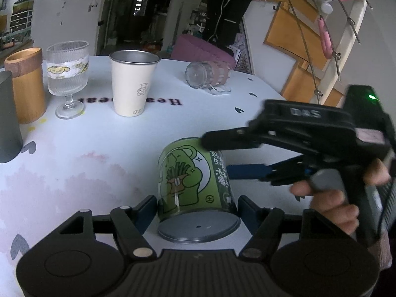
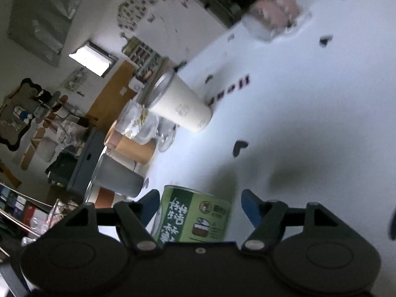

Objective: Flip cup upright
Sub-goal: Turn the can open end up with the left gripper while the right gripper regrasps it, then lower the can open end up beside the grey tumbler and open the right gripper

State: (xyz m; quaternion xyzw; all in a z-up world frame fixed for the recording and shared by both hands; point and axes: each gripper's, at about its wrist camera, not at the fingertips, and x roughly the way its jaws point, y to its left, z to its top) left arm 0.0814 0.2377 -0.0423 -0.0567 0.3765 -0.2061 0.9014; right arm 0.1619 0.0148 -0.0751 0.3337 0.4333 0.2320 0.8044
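- Left wrist view: the green cup (image 1: 195, 185) sits between the two blue-padded fingers of the left gripper (image 1: 198, 210), its grey flat end turned toward the camera and its far end tilted away over the white tablecloth (image 1: 99, 148).
- Both left pads (image 1: 148, 209) stand right at the cup's sides near that grey end; whether they press it or only flank it I cannot tell for sure, though almost no gap shows.
- The right gripper (image 1: 230, 156) comes in from the right side, held in a hand (image 1: 331, 198). One black finger lies over the cup's far top edge and the blue-padded one lies beside its right wall, so the cup's far end sits between them.
- Right wrist view: the same green cup (image 2: 195, 217) fills the lower middle, between the fingers of the right gripper (image 2: 198, 205). Clear space shows between the cup and the right pad (image 2: 251, 205), so these jaws stand wide.
- Farther back on the table stand a cream cup (image 1: 132, 84), a ribbed stemmed glass (image 1: 68, 76), a wooden tumbler (image 1: 26, 84) and a dark grey cup (image 1: 8, 118), all upright.
- A clear mug (image 1: 208, 75) lies on its side near the table's far edge.
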